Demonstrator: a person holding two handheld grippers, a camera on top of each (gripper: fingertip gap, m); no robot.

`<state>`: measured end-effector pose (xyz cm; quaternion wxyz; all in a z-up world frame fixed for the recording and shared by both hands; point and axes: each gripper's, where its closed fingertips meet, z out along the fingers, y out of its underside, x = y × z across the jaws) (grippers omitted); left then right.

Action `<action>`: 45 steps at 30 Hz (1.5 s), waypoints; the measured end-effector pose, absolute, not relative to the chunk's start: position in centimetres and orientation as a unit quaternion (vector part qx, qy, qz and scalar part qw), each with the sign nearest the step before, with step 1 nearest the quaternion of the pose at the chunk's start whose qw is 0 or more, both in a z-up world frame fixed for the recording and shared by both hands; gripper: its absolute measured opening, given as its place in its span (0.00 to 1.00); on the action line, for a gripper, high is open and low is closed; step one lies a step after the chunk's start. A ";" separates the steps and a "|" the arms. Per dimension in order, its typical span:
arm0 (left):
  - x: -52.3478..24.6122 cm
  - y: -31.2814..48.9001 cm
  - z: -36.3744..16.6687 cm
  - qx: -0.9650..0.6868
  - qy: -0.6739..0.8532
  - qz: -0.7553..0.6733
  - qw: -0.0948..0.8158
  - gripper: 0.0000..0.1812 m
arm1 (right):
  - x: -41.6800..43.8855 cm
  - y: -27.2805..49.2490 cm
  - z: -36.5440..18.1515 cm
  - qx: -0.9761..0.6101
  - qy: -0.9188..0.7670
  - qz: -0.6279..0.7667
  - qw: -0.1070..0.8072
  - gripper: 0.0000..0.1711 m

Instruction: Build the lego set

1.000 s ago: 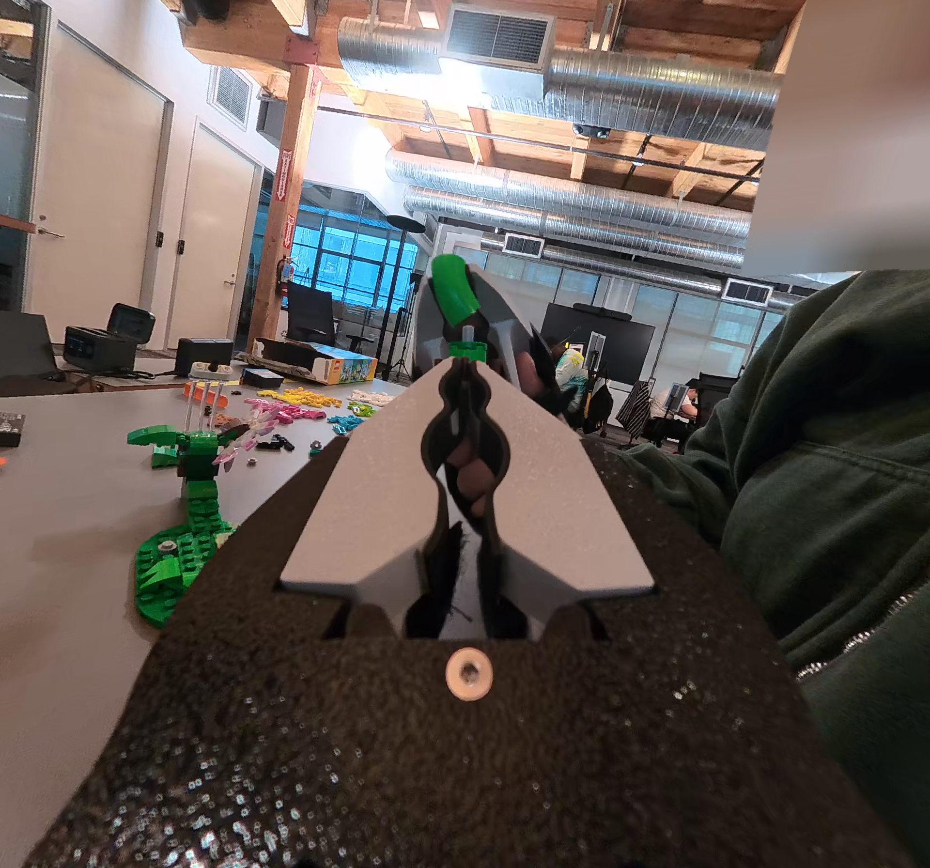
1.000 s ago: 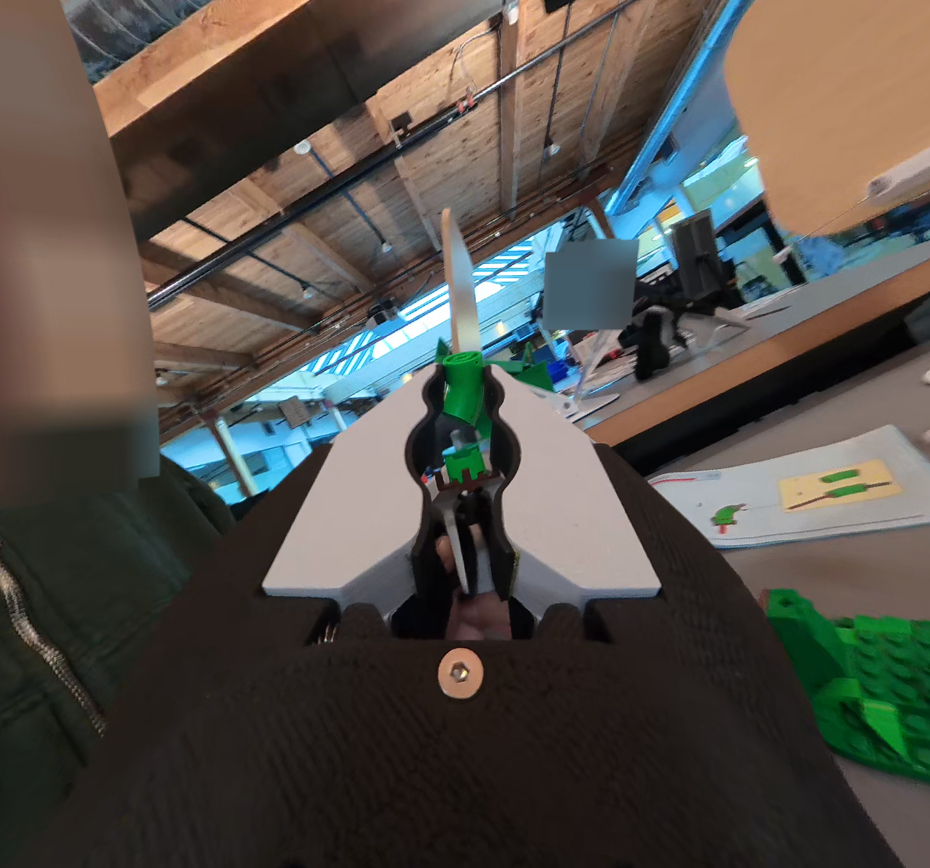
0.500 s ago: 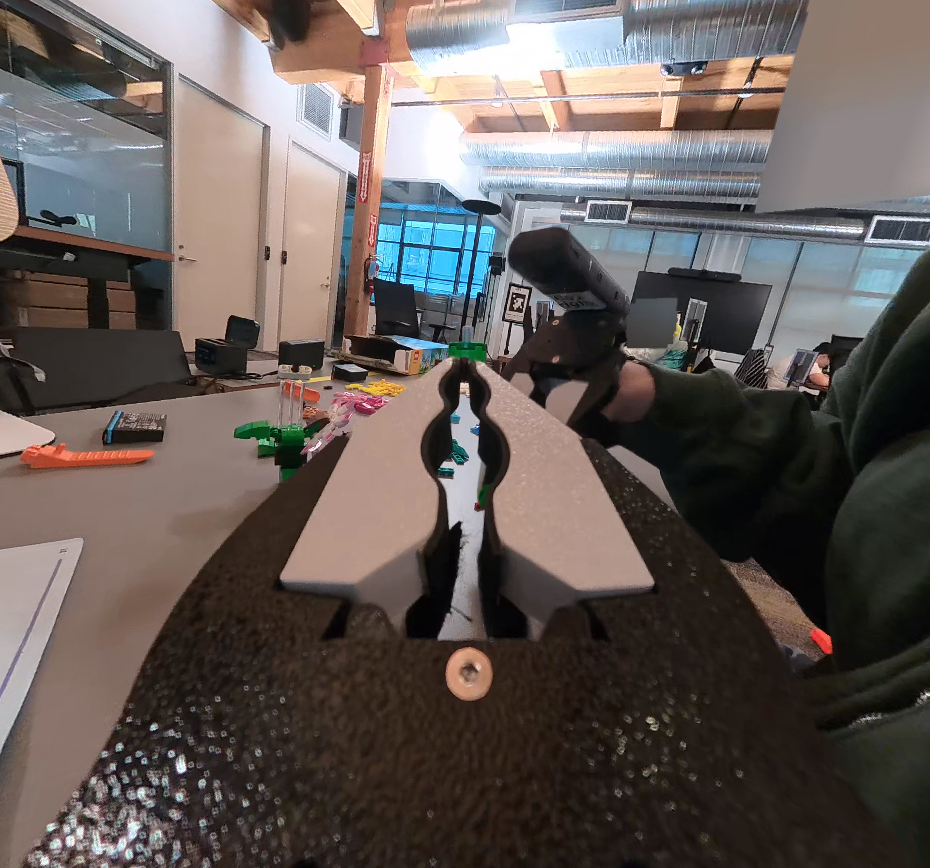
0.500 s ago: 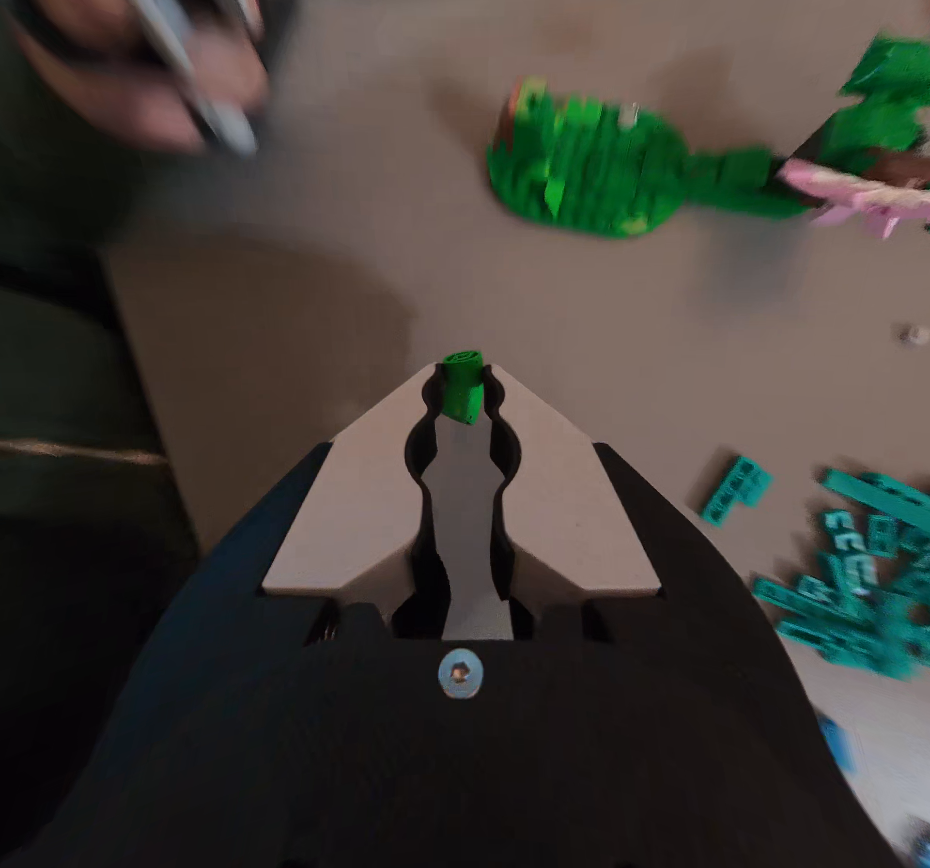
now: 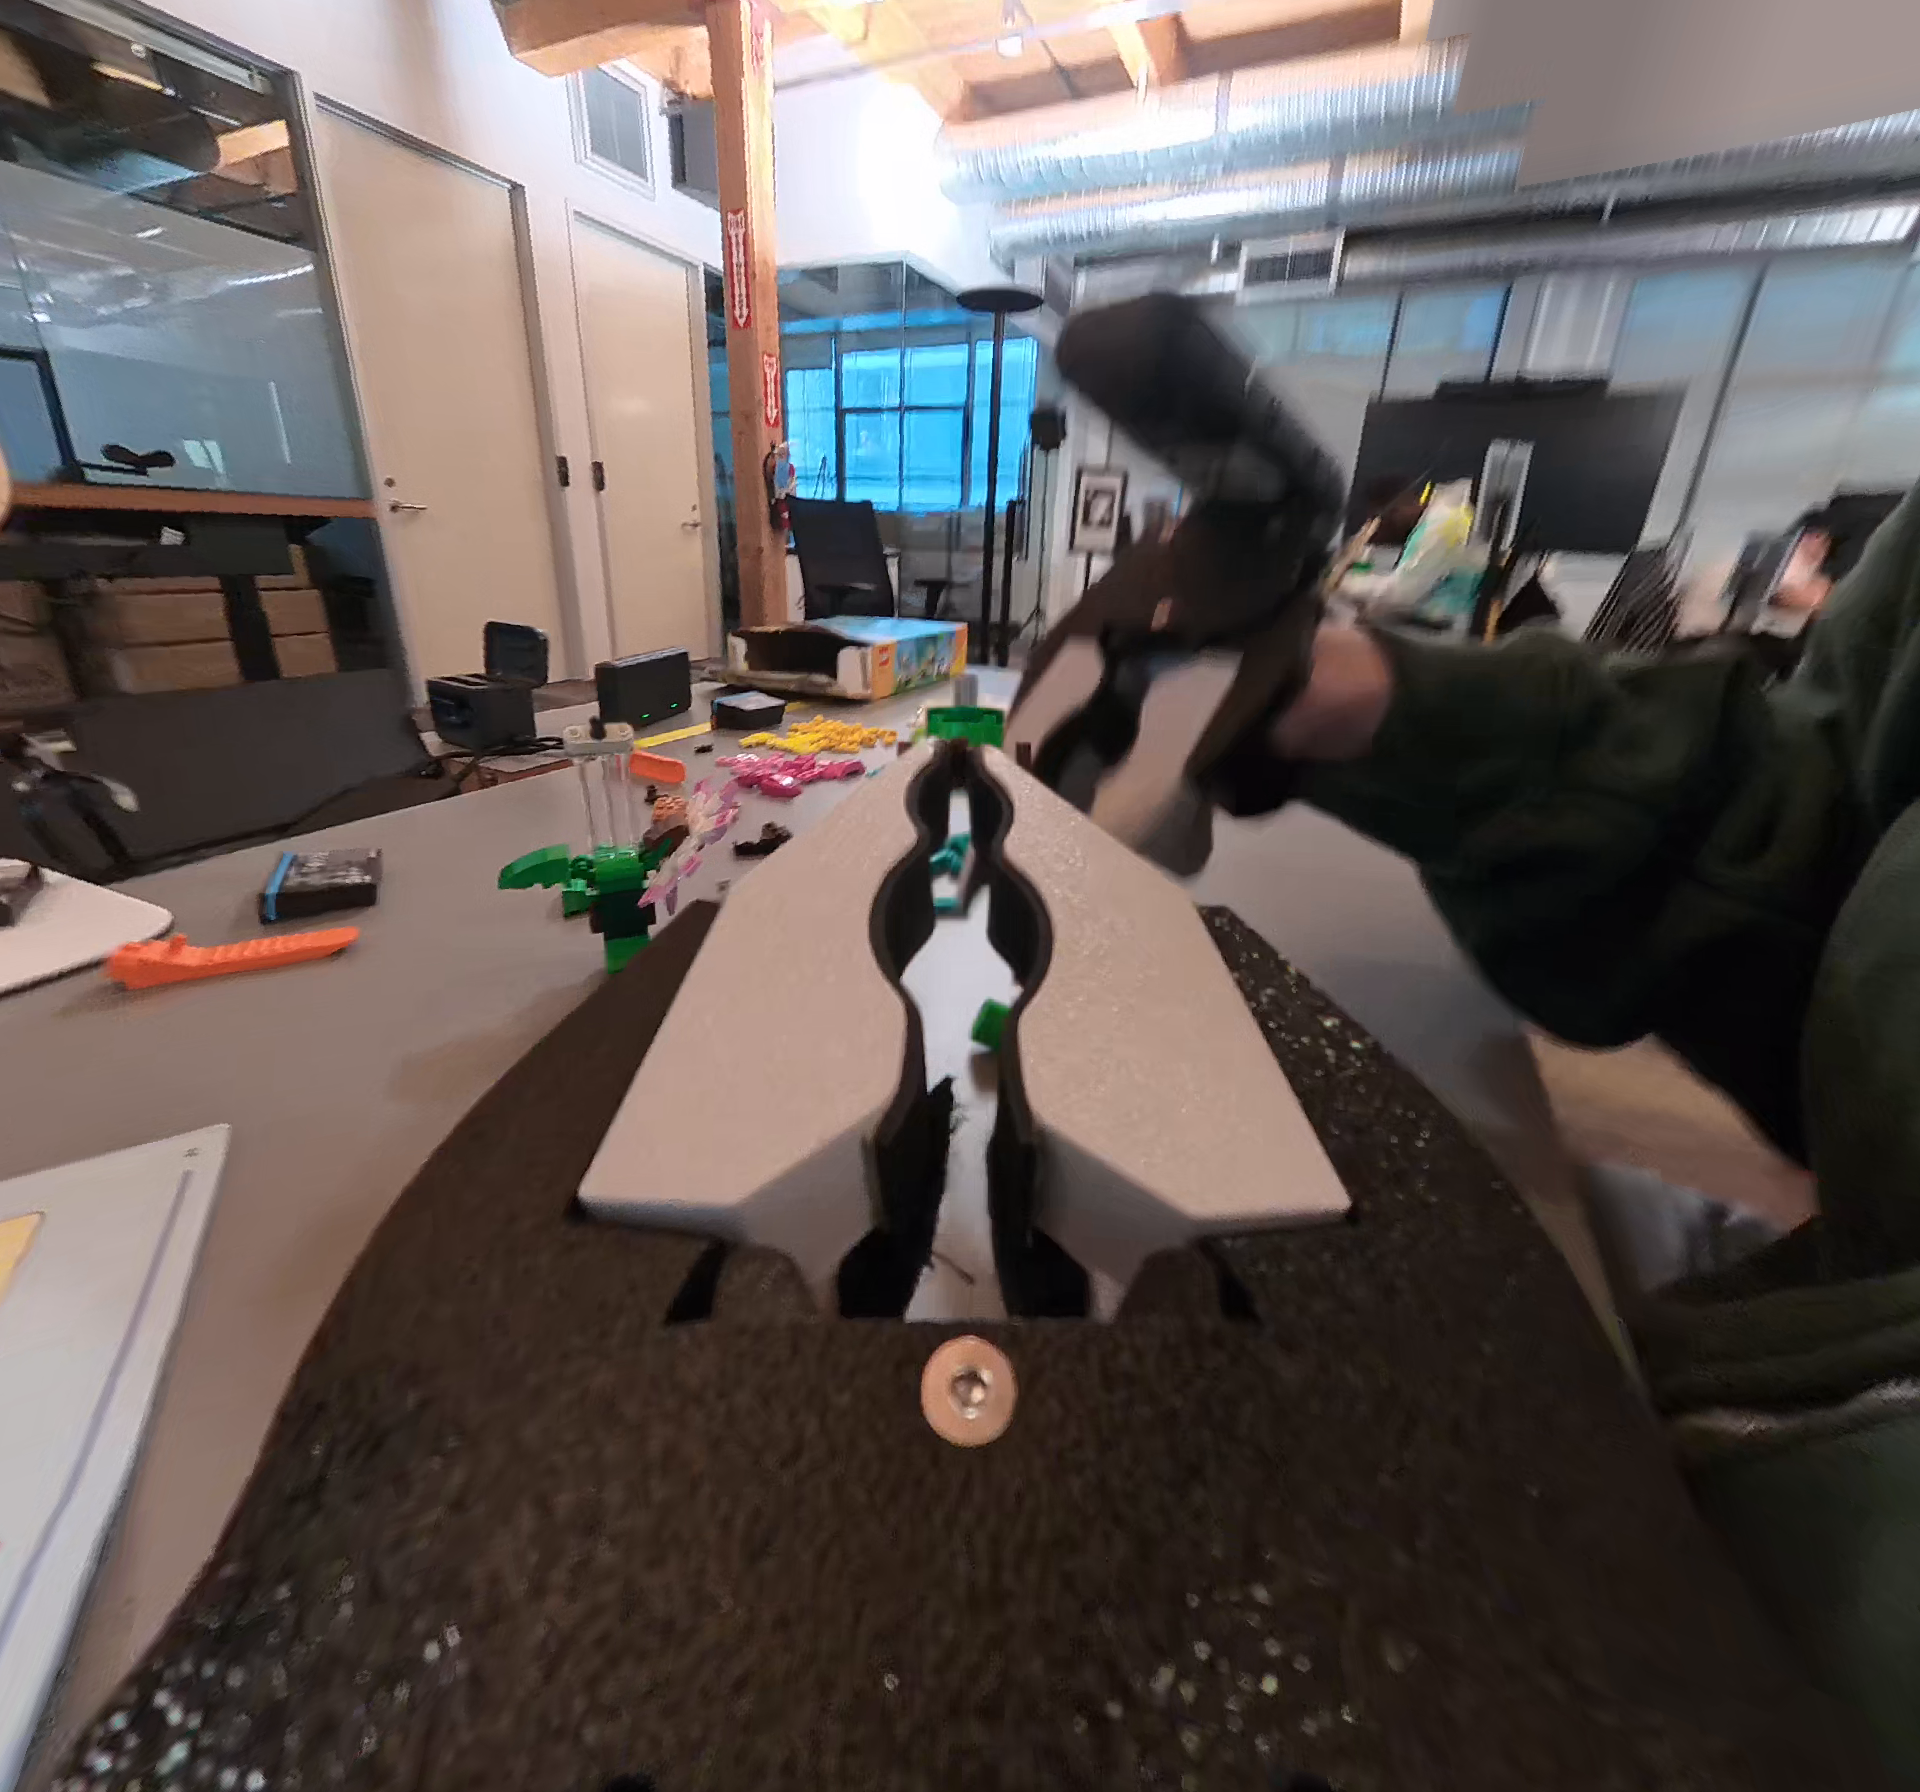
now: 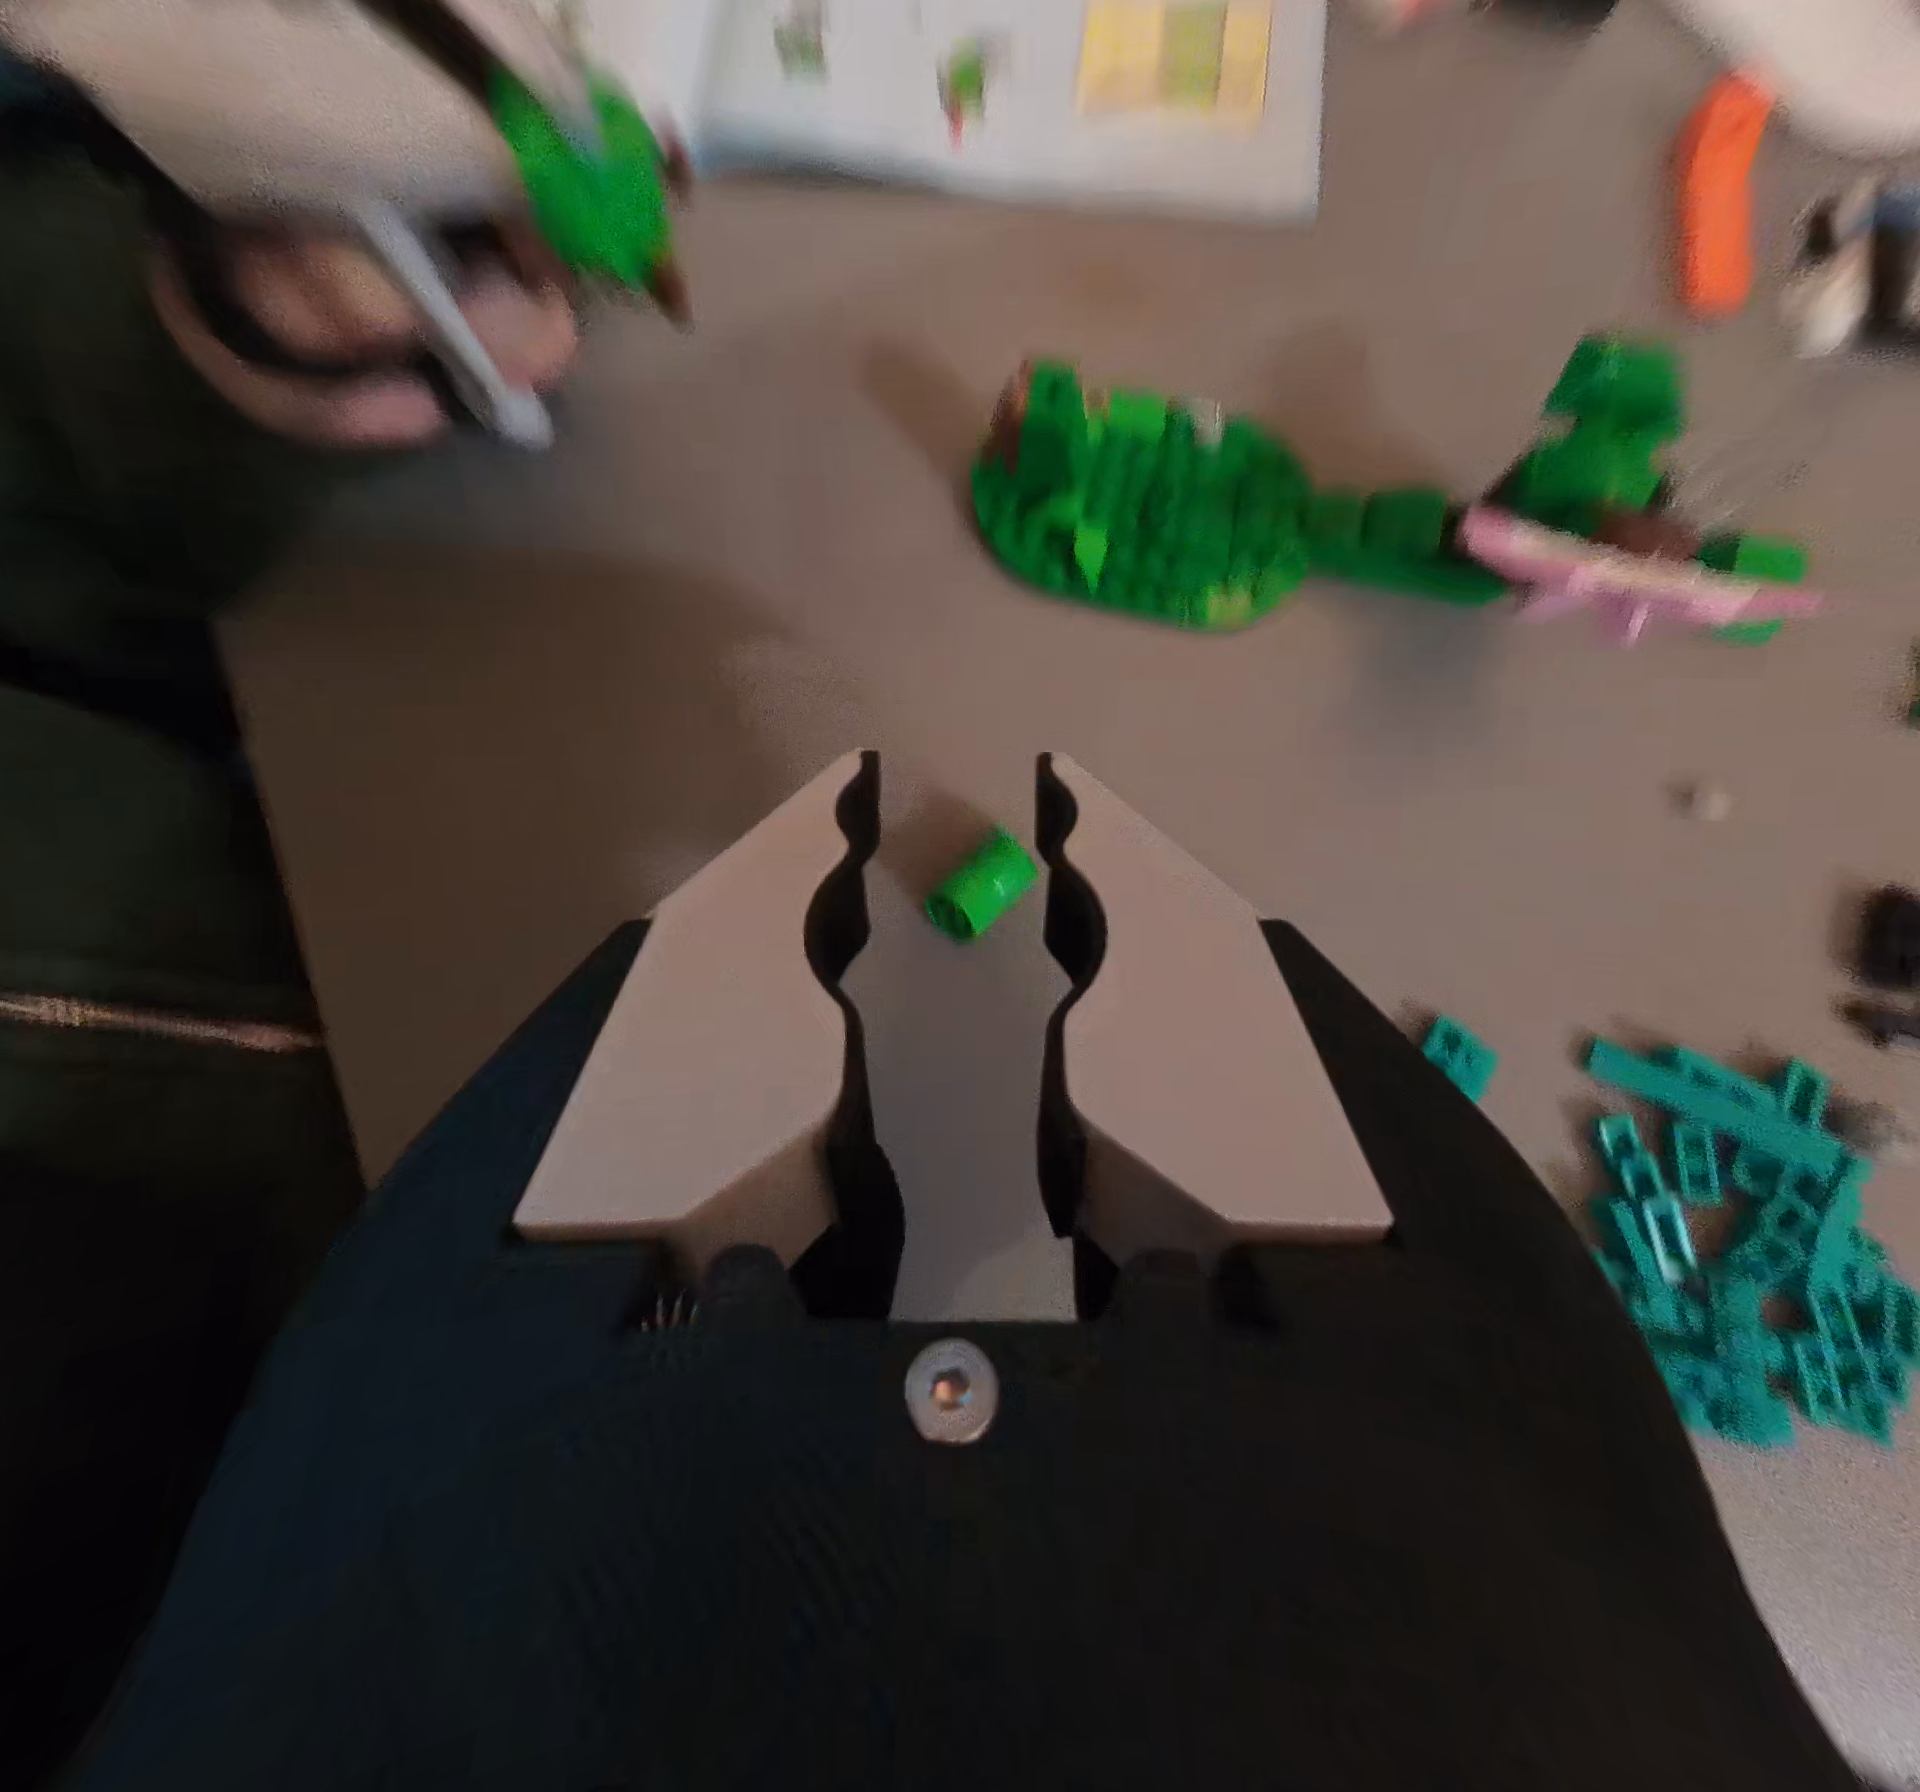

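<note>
My left gripper (image 5: 958, 755) is shut on a small green lego assembly (image 5: 964, 724) that sticks out past its tips. It also shows blurred at the upper left of the right wrist view (image 6: 312, 80), holding the green assembly (image 6: 592, 184) above the table. My right gripper (image 6: 956, 766) is open and points down at the table. A small green cylinder piece (image 6: 982, 885) lies on the table between its fingers, apart from both. The green lego model with pink petals (image 6: 1143, 516) lies on its side farther off; it also shows in the left wrist view (image 5: 613, 890).
A pile of teal pieces (image 6: 1766, 1243) lies to the right. The instruction booklet (image 6: 1018, 28) and an orange brick separator (image 6: 1714, 194) lie beyond the model. Yellow and pink pieces (image 5: 821, 750), a lego box (image 5: 852, 656) and black devices (image 5: 644, 688) sit at the far side. A person's green sleeve (image 5: 1558, 807) is on the right.
My right gripper has swung from up in the air down over the table, opened and let go of the green cylinder, which now lies on the table. My left gripper stays shut on its piece.
</note>
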<state>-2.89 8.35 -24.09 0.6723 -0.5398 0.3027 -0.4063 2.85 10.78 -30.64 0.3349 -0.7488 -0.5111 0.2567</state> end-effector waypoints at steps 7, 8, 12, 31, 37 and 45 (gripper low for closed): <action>-1.0 7.5 -25.4 -0.539 0.388 -0.325 0.673 0.00 | -0.2 7.6 -23.7 -0.629 -0.498 0.417 0.428 0.05; -1.0 7.5 -25.4 -0.538 0.388 -0.325 0.674 0.00 | -0.4 7.4 -24.1 -0.629 -0.507 0.410 0.424 0.05; -1.1 7.4 -25.2 -0.534 0.385 -0.335 0.674 0.00 | -0.7 7.6 -24.7 -0.634 -0.508 0.401 0.423 0.03; -1.0 7.0 -24.8 -0.515 0.389 -0.330 0.689 0.00 | -0.8 7.7 -24.5 -0.604 -0.468 0.471 0.440 0.01; -0.8 7.7 -24.9 -0.528 0.377 -0.317 0.692 0.32 | -1.1 7.2 -24.2 -0.573 -0.415 0.566 0.423 0.01; -0.5 6.5 -24.6 -0.519 0.368 -0.424 0.645 0.16 | -0.9 6.3 -23.2 -0.510 -0.411 0.617 0.436 0.01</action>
